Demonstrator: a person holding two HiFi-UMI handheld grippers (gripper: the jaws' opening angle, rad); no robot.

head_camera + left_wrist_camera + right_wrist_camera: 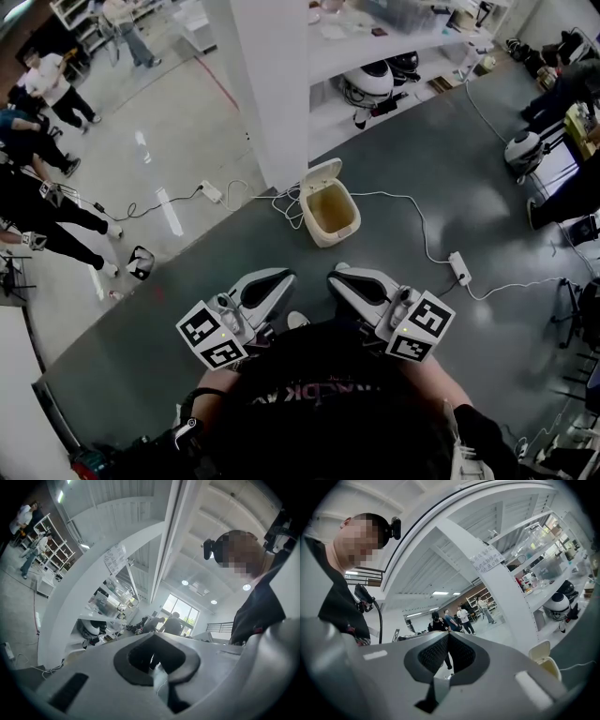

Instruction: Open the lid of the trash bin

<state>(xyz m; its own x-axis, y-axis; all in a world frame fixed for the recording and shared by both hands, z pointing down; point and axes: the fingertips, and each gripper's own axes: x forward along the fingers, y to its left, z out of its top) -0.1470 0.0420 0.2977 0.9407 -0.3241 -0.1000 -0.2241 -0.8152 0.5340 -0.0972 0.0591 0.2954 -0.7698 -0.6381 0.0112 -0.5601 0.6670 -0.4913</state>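
A small cream trash bin (330,216) stands on the dark floor in front of me, its lid (322,174) tipped up and back so the inside shows. The right gripper view catches the same bin (548,663) low at the right with its lid (539,650) raised. Both grippers are held close to my chest, well short of the bin. The left gripper (284,277) is shut with nothing in it, and its jaws meet in its own view (154,637). The right gripper (337,274) is likewise shut and empty (447,633).
A white pillar (272,84) rises just behind the bin, with white shelving (375,56) to its right. A cable and power strip (459,267) lie on the floor at the right, another strip (212,193) at the left. People (47,84) stand at the far left.
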